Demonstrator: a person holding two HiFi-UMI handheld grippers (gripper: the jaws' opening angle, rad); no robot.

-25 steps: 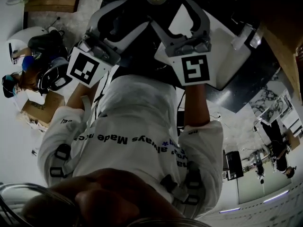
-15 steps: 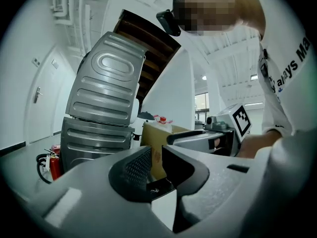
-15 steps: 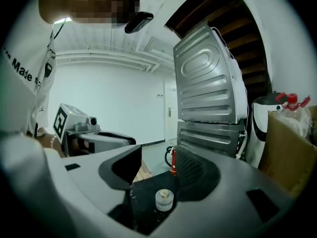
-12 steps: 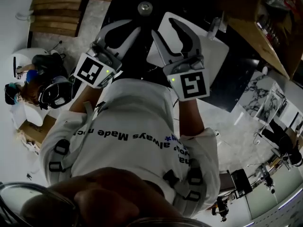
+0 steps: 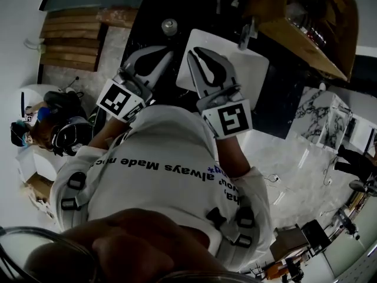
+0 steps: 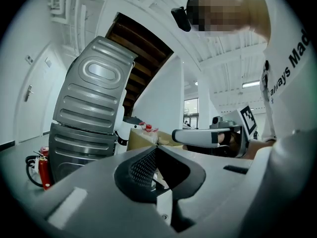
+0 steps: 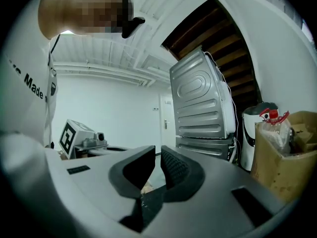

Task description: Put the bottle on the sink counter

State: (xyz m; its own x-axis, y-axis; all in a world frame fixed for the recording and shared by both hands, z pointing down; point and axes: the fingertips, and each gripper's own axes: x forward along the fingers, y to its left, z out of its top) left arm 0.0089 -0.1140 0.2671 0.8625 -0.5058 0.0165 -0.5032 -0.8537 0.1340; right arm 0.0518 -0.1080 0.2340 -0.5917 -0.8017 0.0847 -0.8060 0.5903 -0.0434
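in the head view the bottle [image 5: 169, 26], as i read that round top, stood on the dark counter [image 5: 141, 22] beside the white sink [image 5: 256, 69], apart from the left gripper [image 5: 165, 55] and right gripper [image 5: 196, 55]; placing looked done. the left gripper view showed its jaws together, empty. the right gripper view showed jaws that had just been closing, a slit left with nothing between them. next called only for backing away.

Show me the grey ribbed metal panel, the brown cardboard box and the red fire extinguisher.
Grey ribbed metal panel [image 6: 91, 100]: left gripper view, on the ribs below its oval stamping.
Brown cardboard box [image 7: 285, 157]: right gripper view, on its front side.
Red fire extinguisher [image 6: 43, 171]: left gripper view, on its body.
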